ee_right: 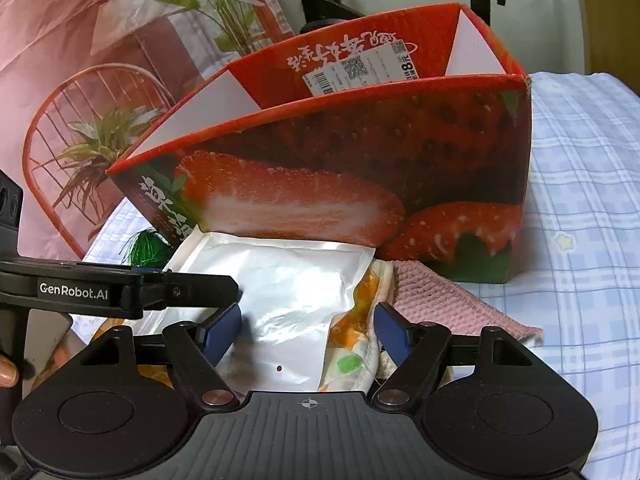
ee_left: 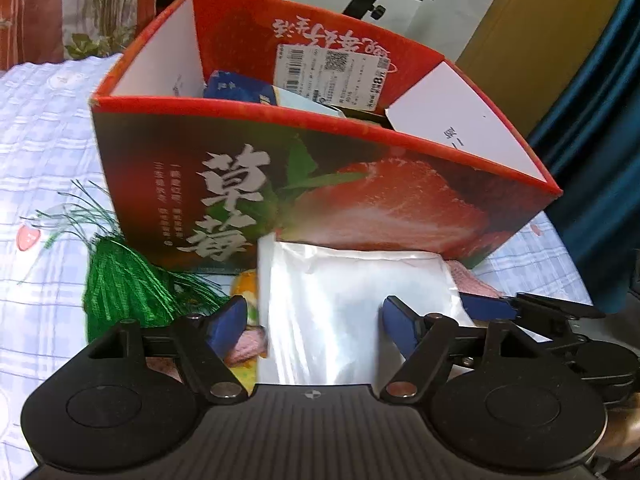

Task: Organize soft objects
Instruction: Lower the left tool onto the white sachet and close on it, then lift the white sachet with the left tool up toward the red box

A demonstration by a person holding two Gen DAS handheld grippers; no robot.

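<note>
On a blue-checked bedsheet (ee_right: 580, 168), I hold both grippers low over a small heap of soft goods lying against the front wall of a red strawberry carton (ee_left: 320, 184). On top lies a white plastic pouch (ee_left: 352, 304), flat and glossy, its far edge touching the carton's base. My left gripper (ee_left: 314, 326) stands with its blue pads spread wide to either side of the pouch, gripping nothing. My right gripper (ee_right: 308, 330) is likewise parted and empty, hovering over the pouch's near right corner and the orange-and-green patterned cloth (ee_right: 360, 344) beneath it. A pink knitted cloth (ee_right: 448, 300) sits just beside that, toward the right, and a green tassel (ee_left: 124, 284) lies to the left of the heap, near the carton's corner. Inside the carton I can make out a blue packet (ee_left: 236, 88); the rest of its contents are hidden by the wall.

I judge the pouch light, limp and slick: it will likely sag and slide if pinched mid-face. The sealed border along an edge looks the surest hold, with the pads closing across the thin seam. The knitted cloth should grip easily anywhere, bunching as it lifts.
</note>
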